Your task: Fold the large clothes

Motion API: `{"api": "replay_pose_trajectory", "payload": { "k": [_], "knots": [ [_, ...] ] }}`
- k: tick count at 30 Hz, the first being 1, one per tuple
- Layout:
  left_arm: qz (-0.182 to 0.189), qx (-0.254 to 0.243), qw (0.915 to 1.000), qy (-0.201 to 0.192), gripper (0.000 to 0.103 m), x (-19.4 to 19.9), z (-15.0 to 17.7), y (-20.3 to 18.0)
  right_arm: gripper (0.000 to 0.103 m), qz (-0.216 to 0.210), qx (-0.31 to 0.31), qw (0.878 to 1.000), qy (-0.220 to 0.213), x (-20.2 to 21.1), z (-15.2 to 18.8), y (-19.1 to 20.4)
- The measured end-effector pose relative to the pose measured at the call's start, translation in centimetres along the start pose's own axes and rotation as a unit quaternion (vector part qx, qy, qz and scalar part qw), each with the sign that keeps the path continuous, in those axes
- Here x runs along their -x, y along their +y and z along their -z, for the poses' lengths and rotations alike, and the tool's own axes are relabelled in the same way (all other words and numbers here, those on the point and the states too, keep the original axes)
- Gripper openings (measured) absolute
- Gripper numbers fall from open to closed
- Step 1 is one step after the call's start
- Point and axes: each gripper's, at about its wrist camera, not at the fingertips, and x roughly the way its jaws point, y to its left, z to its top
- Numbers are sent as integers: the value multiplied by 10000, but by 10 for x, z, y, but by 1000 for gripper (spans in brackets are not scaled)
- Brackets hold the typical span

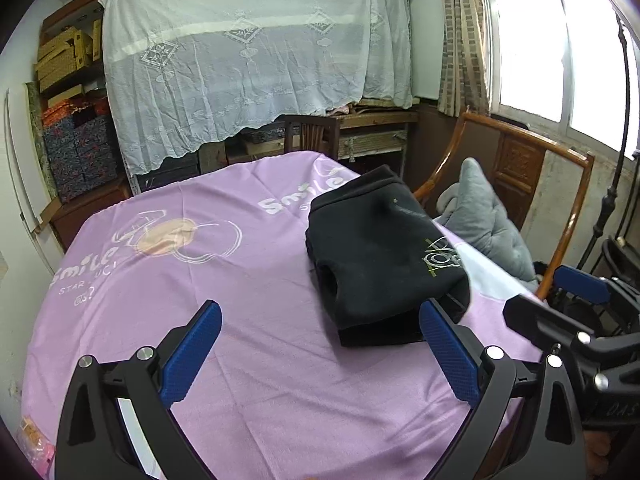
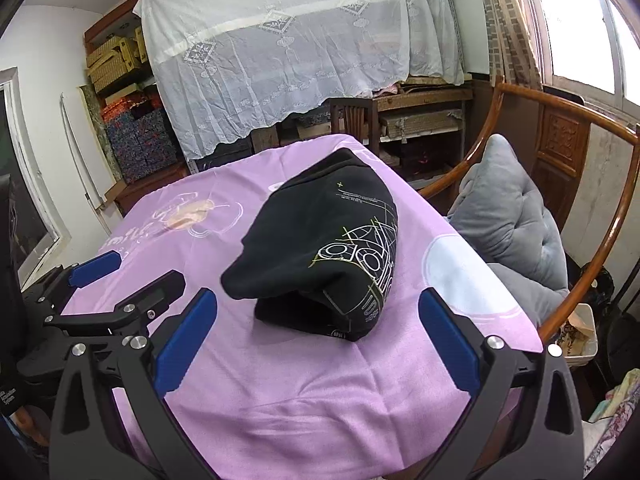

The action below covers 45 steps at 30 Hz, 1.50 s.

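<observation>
The black garment (image 2: pixel 320 252) lies folded in a compact bundle on the purple tablecloth (image 2: pixel 304 376), toward the table's right side. The left gripper (image 1: pixel 320 354) and right gripper (image 2: pixel 318 344) are both spread wide and hold nothing, positioned just short of the bundle.

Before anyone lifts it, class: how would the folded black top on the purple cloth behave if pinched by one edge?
The black top looks soft and thick, so it would probably sag and unfold. Its layers sit loosely stacked, so pushing would likely slide the top layer first.
</observation>
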Motion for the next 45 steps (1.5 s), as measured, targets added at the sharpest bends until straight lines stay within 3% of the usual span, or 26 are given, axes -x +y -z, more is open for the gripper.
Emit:
{"api": "replay_pose_trajectory", "payload": {
  "k": [6, 14, 18, 23, 30, 45],
  "knots": [
    [130, 298, 9993, 171, 100, -3, -2, 13, 98, -195, 361, 9992, -41, 10, 6, 10],
    [83, 822, 9939, 732, 100, -47, 2, 40, 98, -376, -249, 9982, 391, -22, 14, -19],
    [-19, 650, 9945, 823, 100, -58, 6, 32, 98, -358, -287, 9974, 559, -37, 16, -18],
    [-4, 324, 9955, 887, 100, -67, 14, 12, 98, -8, -128, 9978, 652, -50, 18, -16],
    [-229, -39, 9963, 831, 100, -67, 16, -6, 98, 27, -147, 9974, 700, -56, 19, -23],
    [-390, 38, 9966, 731, 100, -56, 7, -5, 98, 13, -142, 9982, 579, -53, 12, -21]
  ]
}}
